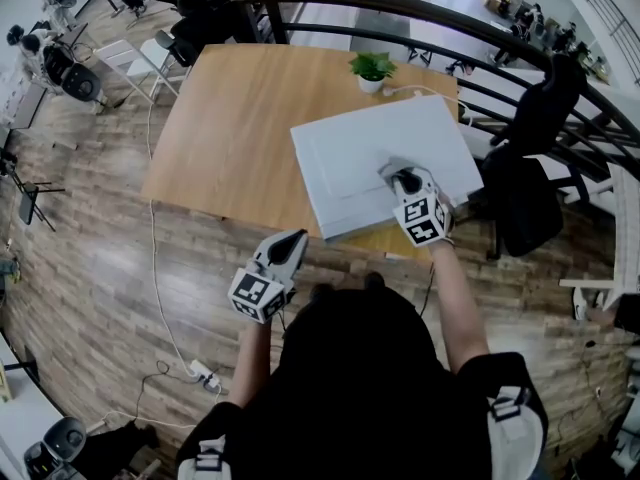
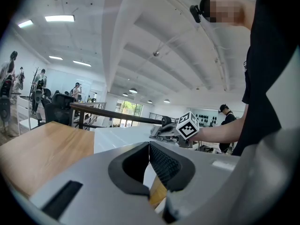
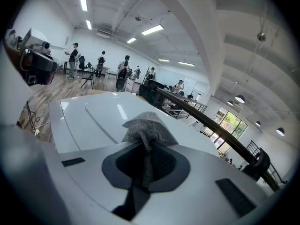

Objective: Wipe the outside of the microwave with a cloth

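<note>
A white microwave point(image 1: 380, 158) stands on the wooden table point(image 1: 240, 118), near its front right edge; I look down on its top. My right gripper point(image 1: 392, 173) rests on that top near the front, shut on a grey cloth point(image 3: 144, 127) that bunches out past the jaws onto the white surface point(image 3: 89, 116). My left gripper point(image 1: 293, 243) hangs below the table's front edge, left of the microwave, shut with nothing between its jaws. In the left gripper view the right gripper point(image 2: 161, 131) with its marker cube shows on the microwave top point(image 2: 117, 137).
A small potted plant point(image 1: 372, 70) stands behind the microwave. A black office chair point(image 1: 530, 168) is right of the table, and a dark curved railing point(image 1: 420, 13) runs behind it. A white cable and power strip point(image 1: 200, 373) lie on the wooden floor to the left.
</note>
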A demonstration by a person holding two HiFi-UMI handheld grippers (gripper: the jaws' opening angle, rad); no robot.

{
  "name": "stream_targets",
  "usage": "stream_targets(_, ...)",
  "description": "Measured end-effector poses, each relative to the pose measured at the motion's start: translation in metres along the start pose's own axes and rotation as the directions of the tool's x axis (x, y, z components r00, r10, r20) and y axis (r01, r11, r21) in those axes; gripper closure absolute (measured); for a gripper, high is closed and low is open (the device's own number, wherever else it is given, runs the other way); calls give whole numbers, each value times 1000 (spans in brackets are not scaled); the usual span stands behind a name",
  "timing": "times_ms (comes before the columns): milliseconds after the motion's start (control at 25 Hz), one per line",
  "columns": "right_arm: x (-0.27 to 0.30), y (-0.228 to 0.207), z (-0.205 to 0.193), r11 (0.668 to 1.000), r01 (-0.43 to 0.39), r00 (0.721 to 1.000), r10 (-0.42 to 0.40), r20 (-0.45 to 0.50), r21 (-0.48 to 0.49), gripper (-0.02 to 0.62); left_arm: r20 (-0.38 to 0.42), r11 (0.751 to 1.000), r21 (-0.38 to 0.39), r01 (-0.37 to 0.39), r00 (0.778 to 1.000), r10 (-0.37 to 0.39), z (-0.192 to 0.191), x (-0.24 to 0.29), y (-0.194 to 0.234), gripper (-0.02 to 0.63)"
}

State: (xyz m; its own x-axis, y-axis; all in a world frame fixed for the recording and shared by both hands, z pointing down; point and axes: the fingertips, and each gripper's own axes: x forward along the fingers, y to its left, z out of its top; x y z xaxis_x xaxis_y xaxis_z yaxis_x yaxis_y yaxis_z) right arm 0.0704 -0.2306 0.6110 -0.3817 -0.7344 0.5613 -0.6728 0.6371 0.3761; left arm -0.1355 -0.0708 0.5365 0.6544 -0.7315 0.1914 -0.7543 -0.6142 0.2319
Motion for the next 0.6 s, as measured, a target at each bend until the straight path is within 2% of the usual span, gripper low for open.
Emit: stream_targets(600,4,33,23,1000,16,1000,-16,1,-6,578,-18,999,30,31,999,-31,-10,-35,17,603)
